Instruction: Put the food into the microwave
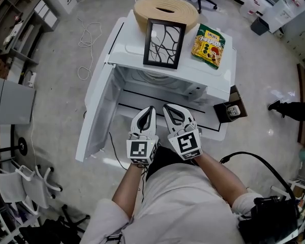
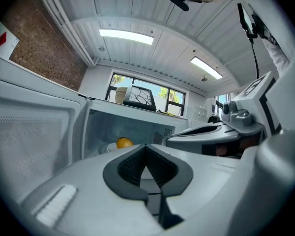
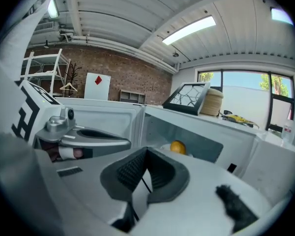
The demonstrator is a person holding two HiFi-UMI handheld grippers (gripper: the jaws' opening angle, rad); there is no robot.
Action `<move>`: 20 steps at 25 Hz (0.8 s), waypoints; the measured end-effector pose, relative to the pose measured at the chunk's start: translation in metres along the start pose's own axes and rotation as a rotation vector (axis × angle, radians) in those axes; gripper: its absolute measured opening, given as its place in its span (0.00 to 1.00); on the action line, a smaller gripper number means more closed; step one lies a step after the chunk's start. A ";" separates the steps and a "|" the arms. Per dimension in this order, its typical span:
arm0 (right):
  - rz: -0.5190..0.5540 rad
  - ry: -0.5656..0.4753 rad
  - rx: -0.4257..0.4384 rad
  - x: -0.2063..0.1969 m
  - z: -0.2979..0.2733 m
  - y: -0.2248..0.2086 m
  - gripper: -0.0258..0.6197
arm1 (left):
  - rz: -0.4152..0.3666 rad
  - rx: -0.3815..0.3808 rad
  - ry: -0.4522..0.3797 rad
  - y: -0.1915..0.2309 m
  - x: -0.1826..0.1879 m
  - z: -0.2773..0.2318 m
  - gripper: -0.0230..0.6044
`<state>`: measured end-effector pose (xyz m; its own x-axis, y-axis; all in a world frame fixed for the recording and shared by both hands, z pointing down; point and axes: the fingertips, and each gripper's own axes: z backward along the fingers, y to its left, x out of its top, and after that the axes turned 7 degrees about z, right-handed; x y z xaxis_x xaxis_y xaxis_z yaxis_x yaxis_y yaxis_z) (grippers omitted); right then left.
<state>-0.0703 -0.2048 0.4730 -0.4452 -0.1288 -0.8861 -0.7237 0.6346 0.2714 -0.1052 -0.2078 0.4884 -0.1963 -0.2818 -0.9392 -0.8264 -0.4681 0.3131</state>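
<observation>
The microwave (image 1: 213, 80) stands with its door (image 1: 94, 121) swung fully open to the left, exposing the cavity. Inside the cavity sits the food (image 2: 124, 142), a round yellow-orange item towards the back, resting against a white dish (image 2: 107, 148) of which only an edge shows. The right gripper view confirms the same placement: the food (image 3: 177, 147) lies within the cavity, well apart from both grippers. The left gripper (image 1: 150, 110) is positioned just in front of the open cavity; its jaws are pressed together with nothing between them (see the left gripper view, where the left gripper (image 2: 146, 146) shows its dark pads meeting at the tip). The right gripper (image 1: 168, 108) is just beside it, likewise in front of the opening, jaws pressed together and empty, as the right gripper (image 3: 146, 151) shows in its own view. The top of the microwave carries three items: a black picture frame (image 1: 164, 43) at the front edge, a beige round coil (image 1: 142, 14) behind it, and a yellow snack packet (image 1: 209, 46) to the right.
</observation>
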 end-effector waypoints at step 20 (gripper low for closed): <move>0.006 -0.008 0.001 0.001 0.002 0.000 0.05 | -0.002 0.012 -0.007 -0.002 0.002 0.000 0.05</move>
<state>-0.0698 -0.2037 0.4718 -0.4450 -0.1187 -0.8876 -0.7207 0.6358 0.2763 -0.1040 -0.2070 0.4860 -0.1986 -0.2750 -0.9407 -0.8330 -0.4584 0.3099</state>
